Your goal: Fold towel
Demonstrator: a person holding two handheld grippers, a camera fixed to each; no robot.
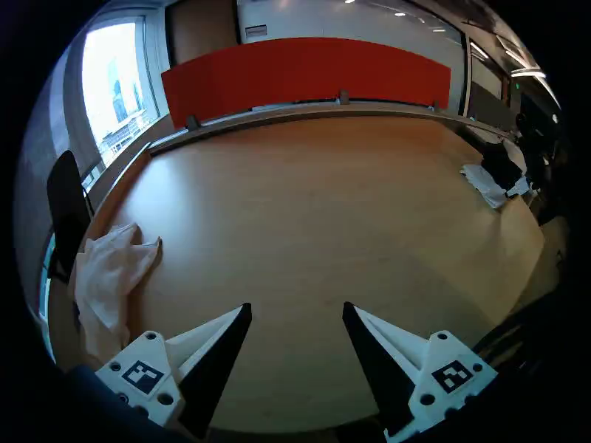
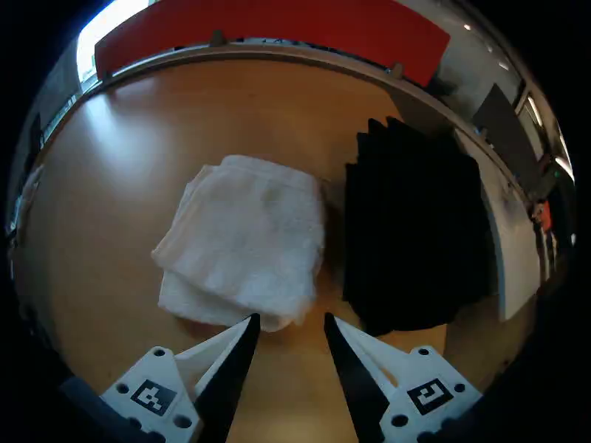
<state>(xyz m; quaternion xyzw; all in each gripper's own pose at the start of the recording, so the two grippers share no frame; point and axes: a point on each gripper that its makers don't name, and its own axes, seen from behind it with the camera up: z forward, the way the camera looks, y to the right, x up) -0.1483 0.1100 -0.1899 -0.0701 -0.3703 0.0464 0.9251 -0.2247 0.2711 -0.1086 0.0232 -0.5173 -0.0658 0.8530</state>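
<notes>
The white towel lies folded on the bench, a thick square pad with layered edges along its near side. That near edge sits just beyond the tips of my right gripper, whose jaws stand moderately apart and hold nothing. Just beside the towel, toward the bench's right edge, is a stack of black folded cloths. My left gripper hovers over bare wood, jaws wide and empty. A crumpled cream cloth droops over the bench's left edge. A red divider runs along the far edge.
</notes>
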